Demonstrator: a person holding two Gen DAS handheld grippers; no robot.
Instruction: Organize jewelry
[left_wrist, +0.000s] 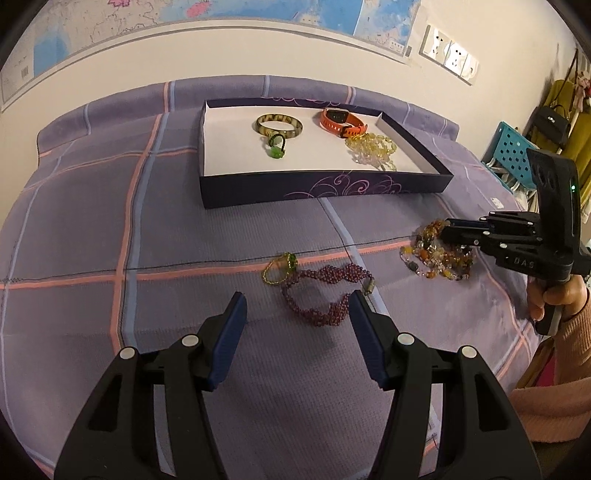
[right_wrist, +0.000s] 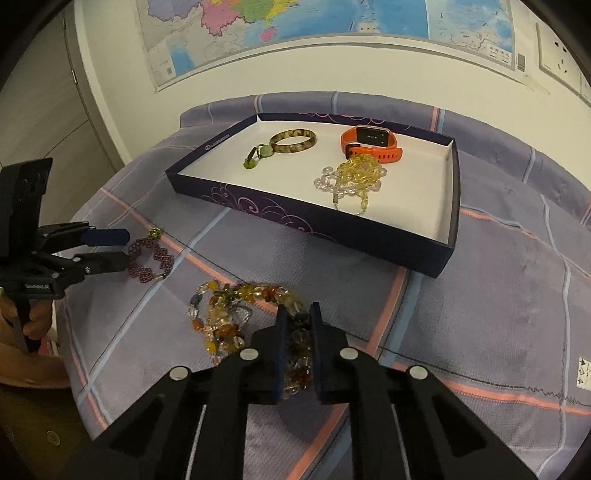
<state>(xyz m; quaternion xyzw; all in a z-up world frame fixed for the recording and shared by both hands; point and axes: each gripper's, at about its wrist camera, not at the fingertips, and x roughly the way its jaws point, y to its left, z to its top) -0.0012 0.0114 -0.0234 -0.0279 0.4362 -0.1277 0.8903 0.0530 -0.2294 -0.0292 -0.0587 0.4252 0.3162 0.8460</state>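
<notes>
A dark box (left_wrist: 325, 186) (right_wrist: 310, 225) with a white floor holds a mottled bangle (left_wrist: 279, 125) (right_wrist: 293, 141), a green pendant (left_wrist: 276, 146), an orange watch (left_wrist: 341, 123) (right_wrist: 371, 144) and a yellow bead string (left_wrist: 373, 149) (right_wrist: 354, 175). On the bedspread lie a purple beaded bracelet (left_wrist: 325, 295) (right_wrist: 151, 260), a small green-gold ring (left_wrist: 280, 267) and an amber mixed-bead necklace (left_wrist: 437, 254) (right_wrist: 236, 314). My left gripper (left_wrist: 299, 314) (right_wrist: 122, 247) is open around the purple bracelet. My right gripper (right_wrist: 297, 317) (left_wrist: 443, 229) is shut on the amber necklace.
The purple plaid bedspread (left_wrist: 110, 240) covers the whole surface. A map hangs on the wall behind. A teal perforated crate (left_wrist: 511, 153) and hanging bags (left_wrist: 557, 122) stand at the right.
</notes>
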